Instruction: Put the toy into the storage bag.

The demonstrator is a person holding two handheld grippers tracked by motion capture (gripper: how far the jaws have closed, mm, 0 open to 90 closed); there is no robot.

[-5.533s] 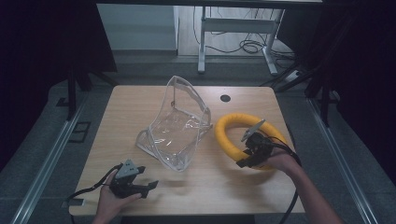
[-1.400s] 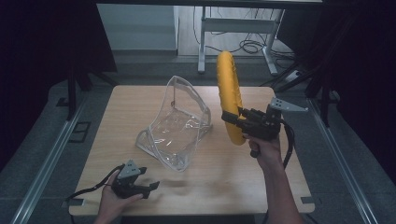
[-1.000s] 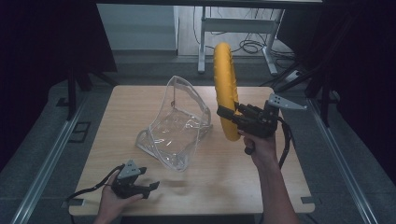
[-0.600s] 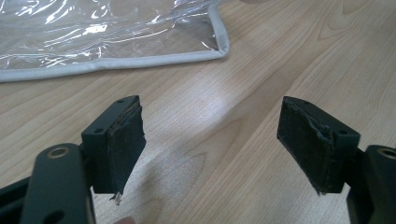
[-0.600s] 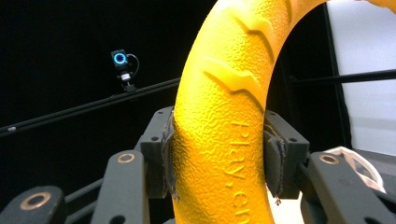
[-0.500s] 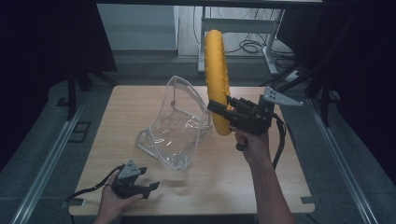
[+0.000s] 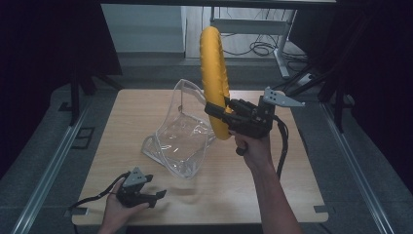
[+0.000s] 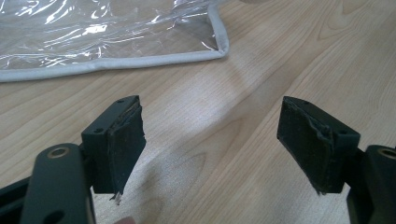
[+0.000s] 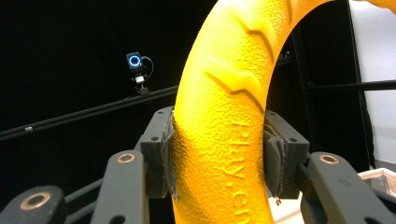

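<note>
A yellow ring stands upright in the air over the table's middle, just right of a clear plastic bag with a grey rim. My right gripper is shut on the ring's lower part; in the right gripper view both pads press the ring from either side. My left gripper rests on the table near the front left, open, with bare wood between its jaws. In the left gripper view the bag's grey-edged corner lies a short way ahead of the left gripper.
The wooden table has free surface to the right and front. A white table frame and cables stand on the floor beyond the far edge. Dark curtains surround the space.
My right gripper has lifted the yellow ring off the table, stood it upright, and carried it left toward the bag. The left gripper has stayed in place.
</note>
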